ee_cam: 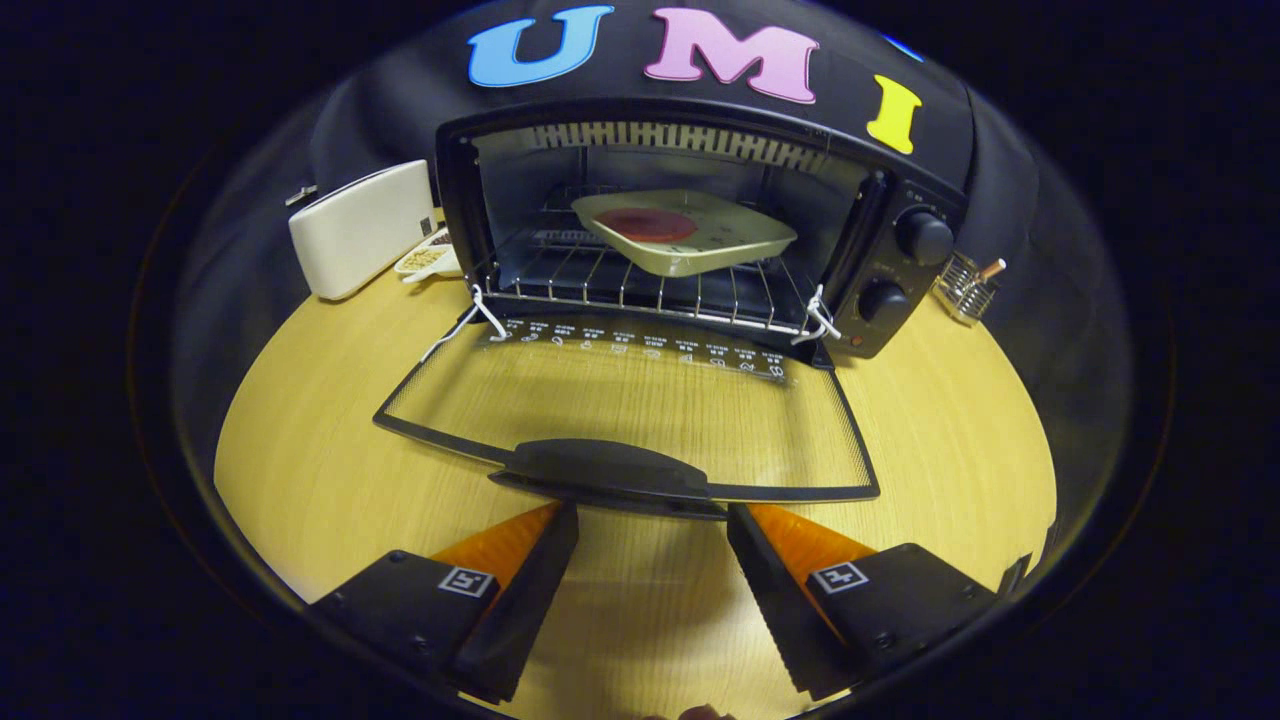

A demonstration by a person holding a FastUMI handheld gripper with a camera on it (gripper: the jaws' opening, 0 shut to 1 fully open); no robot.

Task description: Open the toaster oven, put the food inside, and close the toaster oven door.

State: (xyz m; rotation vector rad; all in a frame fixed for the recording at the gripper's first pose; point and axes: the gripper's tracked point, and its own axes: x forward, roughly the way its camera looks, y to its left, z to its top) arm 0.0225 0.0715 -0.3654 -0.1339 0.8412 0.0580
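Food tray [685, 232] sits on the rack inside the oven [700, 220]; the lowered door's handle [605, 470] lies crosswise just ahead of the hand-held gripper [650, 535], whose fingers stand apart and empty above the tabletop [960, 440].

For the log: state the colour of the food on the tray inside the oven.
Dark red, a round slice on a cream tray; clearest in the gripper view.

place: staged kitchen booth; signs: toaster oven [700, 220], white toaster [362, 228], wooden table [940, 440], cloth wall [400, 90]
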